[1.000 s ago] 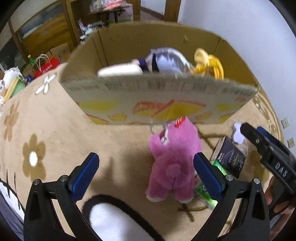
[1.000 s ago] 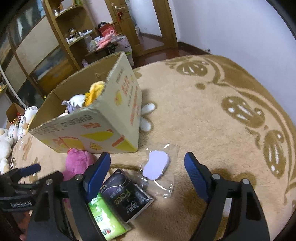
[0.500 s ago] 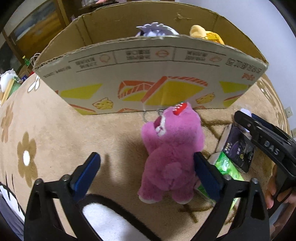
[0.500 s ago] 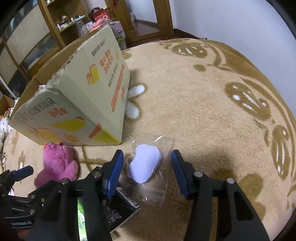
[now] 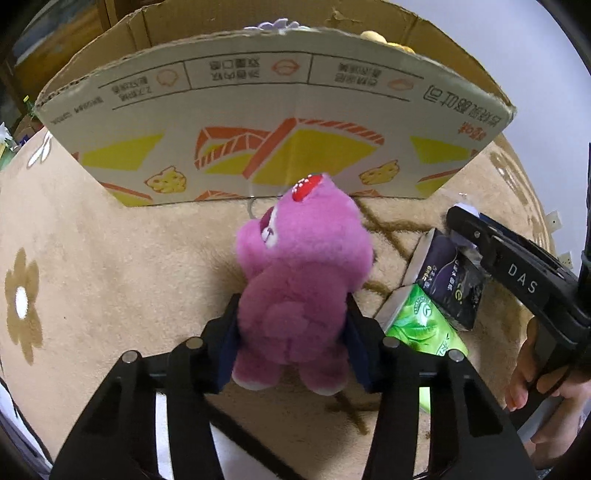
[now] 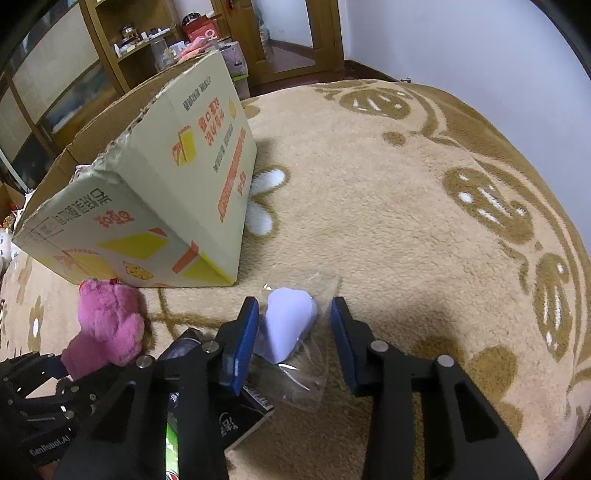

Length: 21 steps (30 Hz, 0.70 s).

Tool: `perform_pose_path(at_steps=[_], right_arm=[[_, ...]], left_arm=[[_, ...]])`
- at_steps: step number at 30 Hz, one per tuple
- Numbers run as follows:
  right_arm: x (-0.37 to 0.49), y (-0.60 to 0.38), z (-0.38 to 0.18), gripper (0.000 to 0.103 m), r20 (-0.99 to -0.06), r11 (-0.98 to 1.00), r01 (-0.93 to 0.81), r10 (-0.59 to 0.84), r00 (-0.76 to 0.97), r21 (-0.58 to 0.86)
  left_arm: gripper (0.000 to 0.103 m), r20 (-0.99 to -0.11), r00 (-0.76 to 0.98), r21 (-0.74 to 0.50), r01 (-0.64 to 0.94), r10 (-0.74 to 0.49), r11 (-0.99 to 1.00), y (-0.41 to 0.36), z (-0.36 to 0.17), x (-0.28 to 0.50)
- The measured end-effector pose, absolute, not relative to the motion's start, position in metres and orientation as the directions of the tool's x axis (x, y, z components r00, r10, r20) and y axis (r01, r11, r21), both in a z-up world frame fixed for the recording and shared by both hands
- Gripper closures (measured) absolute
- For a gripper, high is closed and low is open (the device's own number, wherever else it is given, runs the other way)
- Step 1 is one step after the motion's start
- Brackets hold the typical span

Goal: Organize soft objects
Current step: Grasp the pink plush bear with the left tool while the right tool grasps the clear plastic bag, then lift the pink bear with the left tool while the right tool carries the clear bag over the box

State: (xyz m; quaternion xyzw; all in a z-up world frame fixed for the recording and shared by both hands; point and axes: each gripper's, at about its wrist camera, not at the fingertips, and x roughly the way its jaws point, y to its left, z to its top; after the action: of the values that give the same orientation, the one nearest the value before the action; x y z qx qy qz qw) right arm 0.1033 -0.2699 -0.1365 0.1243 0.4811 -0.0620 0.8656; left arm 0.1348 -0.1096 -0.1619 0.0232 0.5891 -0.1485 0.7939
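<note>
A pink plush bear (image 5: 299, 280) stands on the beige rug just in front of a cardboard box (image 5: 280, 92). My left gripper (image 5: 291, 332) is shut on the bear's lower body, with a blue pad pressed into each side. In the right wrist view the bear (image 6: 110, 321) sits at the box's near corner. A lilac soft pad in a clear bag (image 6: 288, 325) lies between the pads of my right gripper (image 6: 295, 332). Its jaws are closing: the left pad is at the lilac pad and the right pad stands a little off it.
A dark tissue pack (image 5: 450, 277) and a green one (image 5: 424, 325) lie right of the bear, under the right gripper's finger (image 5: 509, 266). A hand (image 5: 535, 376) holds that gripper. Lilac (image 5: 275, 25) and yellow (image 5: 373, 36) plush tops show over the box rim. Shelves (image 6: 122, 40) stand behind.
The left jaws have gone from wide open to clamped on the pink bear, and the left camera has sunk closer. The right jaws have narrowed around the bagged lilac pad.
</note>
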Motion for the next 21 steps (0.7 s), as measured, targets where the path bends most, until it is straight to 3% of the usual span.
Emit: perform_pose_path(at_steps=[8, 11, 21], right_arm=[[0.094, -0.270, -0.125, 0.065, -0.837, 0.958, 0.234, 0.010, 0.547, 0.164], [0.087, -0.271, -0.115, 0.082, -0.824, 0.957, 0.235, 0.006, 0.566, 0.169], [0.076, -0.268, -0.098, 0.085, -0.800, 0.959, 0.218, 0.016, 0.599, 0.183]], left_arm=[[0.057, -0.926, 0.325, -0.115, 0.245, -0.193, 0.963, -0.090, -0.140, 0.131], [0.057, -0.914, 0.366, -0.090, 0.234, -0.174, 0.968, -0.084, -0.129, 0.131], [0.057, -0.862, 0.484, -0.056, 0.209, -0.153, 0.976, -0.060, -0.085, 0.113]])
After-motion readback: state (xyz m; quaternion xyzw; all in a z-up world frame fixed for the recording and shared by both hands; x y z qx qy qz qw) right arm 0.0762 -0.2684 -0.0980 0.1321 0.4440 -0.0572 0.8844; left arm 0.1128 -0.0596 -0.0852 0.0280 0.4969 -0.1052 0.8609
